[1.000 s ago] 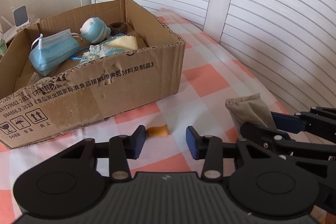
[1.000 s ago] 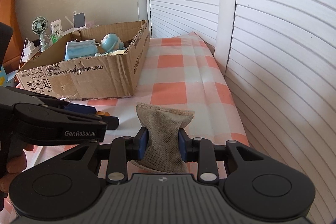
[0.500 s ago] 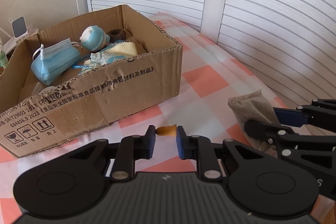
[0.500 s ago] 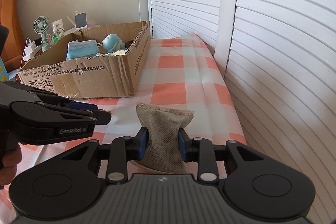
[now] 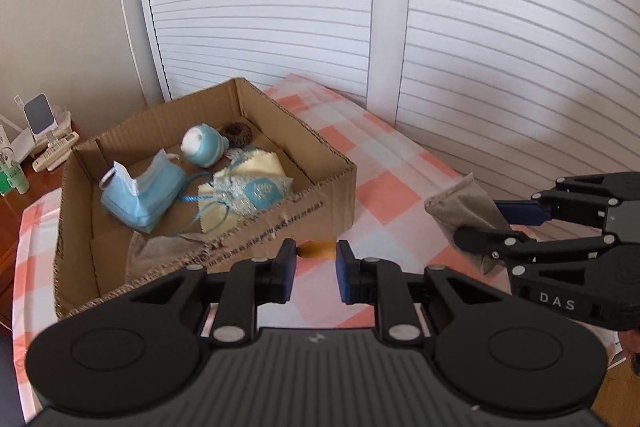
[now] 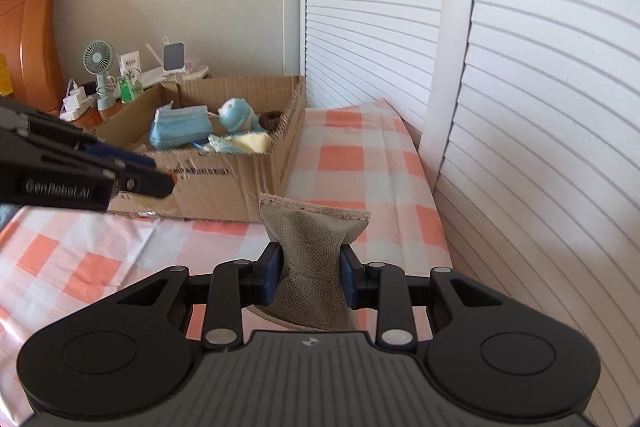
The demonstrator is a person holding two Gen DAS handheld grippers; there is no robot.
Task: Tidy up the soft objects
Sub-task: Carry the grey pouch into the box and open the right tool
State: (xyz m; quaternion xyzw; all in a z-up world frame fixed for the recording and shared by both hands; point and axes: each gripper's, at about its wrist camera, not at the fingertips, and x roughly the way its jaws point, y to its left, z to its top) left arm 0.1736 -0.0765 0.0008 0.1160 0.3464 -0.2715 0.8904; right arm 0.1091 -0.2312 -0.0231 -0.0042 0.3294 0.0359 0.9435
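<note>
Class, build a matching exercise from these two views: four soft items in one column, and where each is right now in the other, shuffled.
Items:
1. grey pouch
2. orange piece
3. blue face mask
4. dark ring

Places:
A. far corner of the cardboard box
B. in the right tool
C. left part of the box
D. in the left tool

Pairs: 1-B, 2-D, 3-C, 4-A

Light: bright, even daylight
Shadows: soft
Edges: strong fisheye bending, dark corners
Blur: left gripper (image 6: 132, 179) soft in the right view
</note>
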